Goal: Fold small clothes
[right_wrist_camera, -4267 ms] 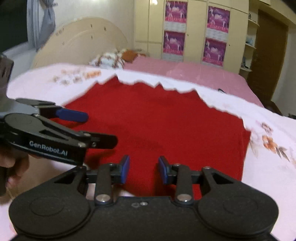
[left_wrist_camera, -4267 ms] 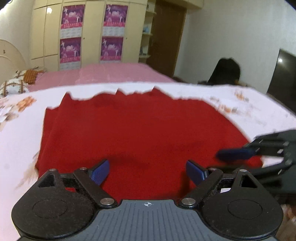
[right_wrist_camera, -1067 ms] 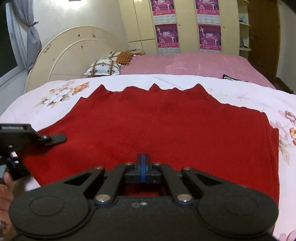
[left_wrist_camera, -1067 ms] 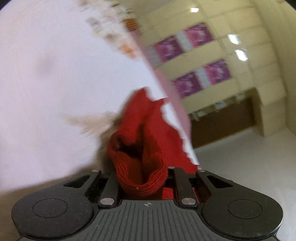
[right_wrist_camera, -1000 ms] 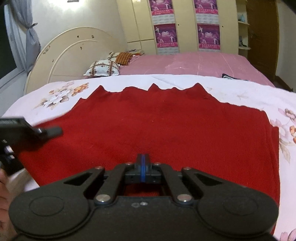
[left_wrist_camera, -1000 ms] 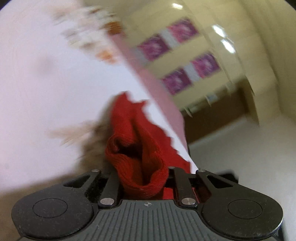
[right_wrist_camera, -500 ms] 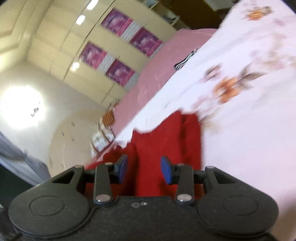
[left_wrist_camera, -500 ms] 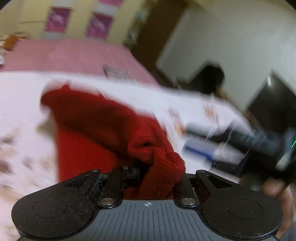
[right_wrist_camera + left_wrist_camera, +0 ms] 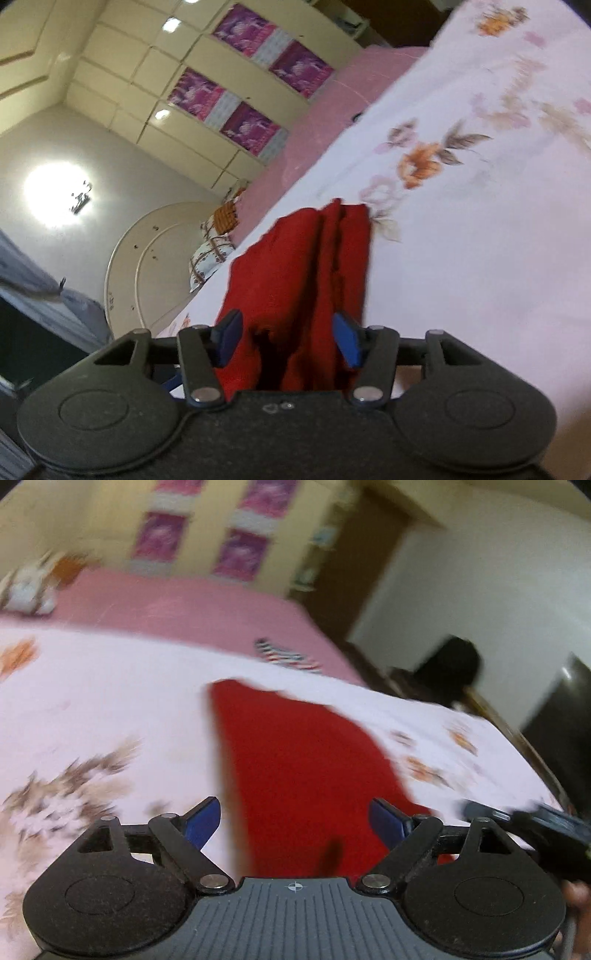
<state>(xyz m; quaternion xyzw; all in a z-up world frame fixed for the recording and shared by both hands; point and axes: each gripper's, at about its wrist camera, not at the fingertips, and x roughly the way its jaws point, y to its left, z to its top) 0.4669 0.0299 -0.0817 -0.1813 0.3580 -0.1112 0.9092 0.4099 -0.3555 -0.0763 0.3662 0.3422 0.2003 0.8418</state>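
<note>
A red knit garment (image 9: 295, 760) lies folded into a narrow strip on the white floral sheet (image 9: 92, 709). My left gripper (image 9: 295, 821) is open and empty, its blue pads spread above the garment's near end. The right wrist view is tilted; there the garment (image 9: 295, 273) shows layered folds. My right gripper (image 9: 286, 341) is open, its pads on either side of the garment's near end without pinching it. The right gripper also shows at the right edge of the left wrist view (image 9: 532, 819).
The sheet covers a bed with a pink cover (image 9: 177, 605) behind and a striped item (image 9: 286, 655) on it. Cupboards with purple posters (image 9: 240, 88), a cream headboard (image 9: 155, 258) and pillows (image 9: 218, 236) stand beyond. A dark screen (image 9: 561, 709) is at right.
My left gripper, shut on a bunch of the red garment half a second ago, has let it go and opened. The garment now lies folded over. My right gripper has opened wider.
</note>
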